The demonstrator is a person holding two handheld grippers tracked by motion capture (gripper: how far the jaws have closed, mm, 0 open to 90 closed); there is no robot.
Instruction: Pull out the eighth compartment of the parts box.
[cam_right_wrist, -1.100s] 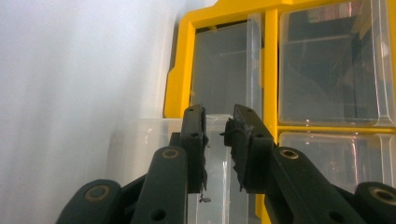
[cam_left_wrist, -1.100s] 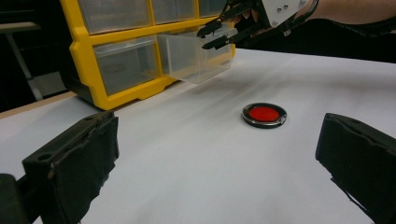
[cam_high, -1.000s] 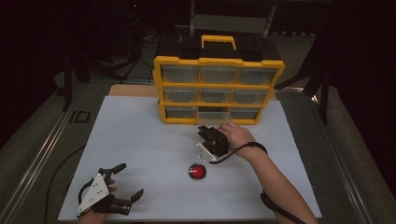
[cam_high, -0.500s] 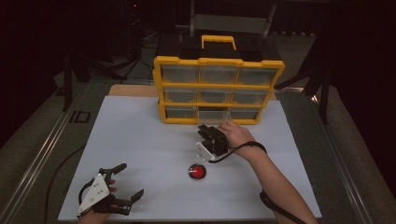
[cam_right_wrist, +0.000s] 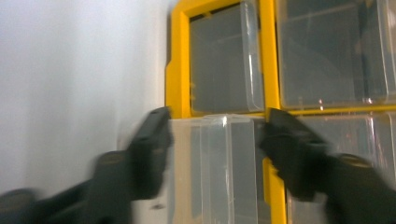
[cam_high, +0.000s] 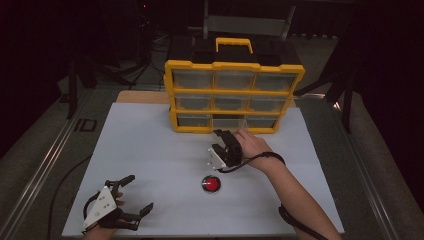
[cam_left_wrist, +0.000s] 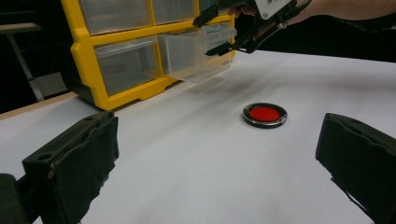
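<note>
A yellow organizer point(cam_high: 232, 92) with clear drawers stands at the back of the white table. Its bottom middle drawer point(cam_high: 229, 123) is pulled out toward me. My right gripper point(cam_high: 227, 136) is at that drawer's front. Its jaws have just been opening and now stand apart on either side of the clear drawer point(cam_right_wrist: 215, 158), which lies between them without being pressed. My right gripper point(cam_right_wrist: 215, 133) looks blurred in its own view. A red disc point(cam_high: 211, 184) with a dark rim lies on the table in front of it. My left gripper point(cam_high: 141, 192) rests open at the near left, with nothing between its jaws.
The white tabletop point(cam_high: 150, 145) reaches from the organizer to the near edge. In the left gripper view the red disc point(cam_left_wrist: 264, 114) lies ahead and the pulled-out drawer point(cam_left_wrist: 198, 51) juts from the yellow frame. Dark floor and stands surround the table.
Both hands have stayed where they were. The right gripper's jaws look slightly wider around the drawer than before.
</note>
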